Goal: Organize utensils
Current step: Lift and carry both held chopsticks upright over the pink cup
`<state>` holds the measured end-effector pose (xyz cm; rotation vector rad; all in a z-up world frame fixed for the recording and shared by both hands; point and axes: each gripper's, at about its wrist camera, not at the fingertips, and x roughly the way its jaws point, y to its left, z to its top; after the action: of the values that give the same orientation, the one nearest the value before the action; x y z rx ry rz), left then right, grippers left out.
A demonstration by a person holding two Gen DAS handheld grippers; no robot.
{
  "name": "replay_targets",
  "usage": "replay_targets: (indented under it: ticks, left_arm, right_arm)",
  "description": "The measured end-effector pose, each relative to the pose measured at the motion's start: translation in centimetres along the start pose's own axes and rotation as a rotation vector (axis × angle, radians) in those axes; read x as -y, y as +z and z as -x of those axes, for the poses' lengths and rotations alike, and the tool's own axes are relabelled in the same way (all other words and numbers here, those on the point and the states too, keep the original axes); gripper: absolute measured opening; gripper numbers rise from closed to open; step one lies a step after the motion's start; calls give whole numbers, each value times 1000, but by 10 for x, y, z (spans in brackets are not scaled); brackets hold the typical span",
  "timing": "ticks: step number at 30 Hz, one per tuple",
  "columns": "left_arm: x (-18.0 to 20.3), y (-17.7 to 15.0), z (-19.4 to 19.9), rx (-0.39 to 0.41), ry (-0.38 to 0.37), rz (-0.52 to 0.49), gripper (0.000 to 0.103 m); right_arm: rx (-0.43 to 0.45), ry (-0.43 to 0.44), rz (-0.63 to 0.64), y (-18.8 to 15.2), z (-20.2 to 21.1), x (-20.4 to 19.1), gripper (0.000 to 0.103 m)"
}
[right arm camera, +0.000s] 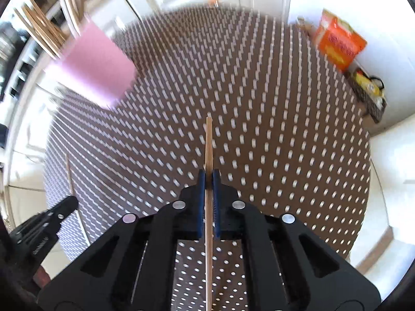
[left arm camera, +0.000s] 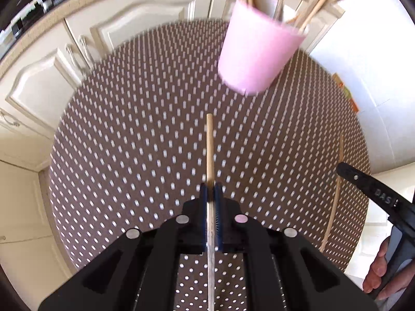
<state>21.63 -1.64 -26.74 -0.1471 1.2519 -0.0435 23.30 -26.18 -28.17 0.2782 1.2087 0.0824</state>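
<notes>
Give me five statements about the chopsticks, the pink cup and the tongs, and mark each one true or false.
1. The left tongs are shut on a chopstick. True.
2. The right tongs are open and hold nothing. False: they are shut on a chopstick of their own.
3. The pink cup lies on its side with nothing in it. False: it stands on the dotted table with several chopsticks sticking out of its top.
4. An orange package sits beyond the table's edge in the right wrist view. True.
5. The tablecloth is plain white. False: it is brown with white dots.
</notes>
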Motion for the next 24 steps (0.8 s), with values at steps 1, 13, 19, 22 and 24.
replay_targets:
  ticks: [1, 13, 19, 22, 24]
  left_arm:
    - [0, 4, 9, 36, 2, 2, 6]
    - [13, 70, 113, 353, -41, -18, 6]
    - [28, 106, 159, 439, -95, -44, 5]
    - [37, 120, 184, 472, -103, -73, 5]
    - [44, 128, 201, 502, -102, -91, 5]
  right_arm:
    - [23, 20, 9, 4, 7, -4, 6]
    - [301, 146, 86, 44, 109, -40, 6]
    - [433, 215, 141, 63, 167, -63, 6]
    - [542, 241, 162, 77, 204, -75, 6]
    - [601, 232, 193, 87, 221, -84, 6]
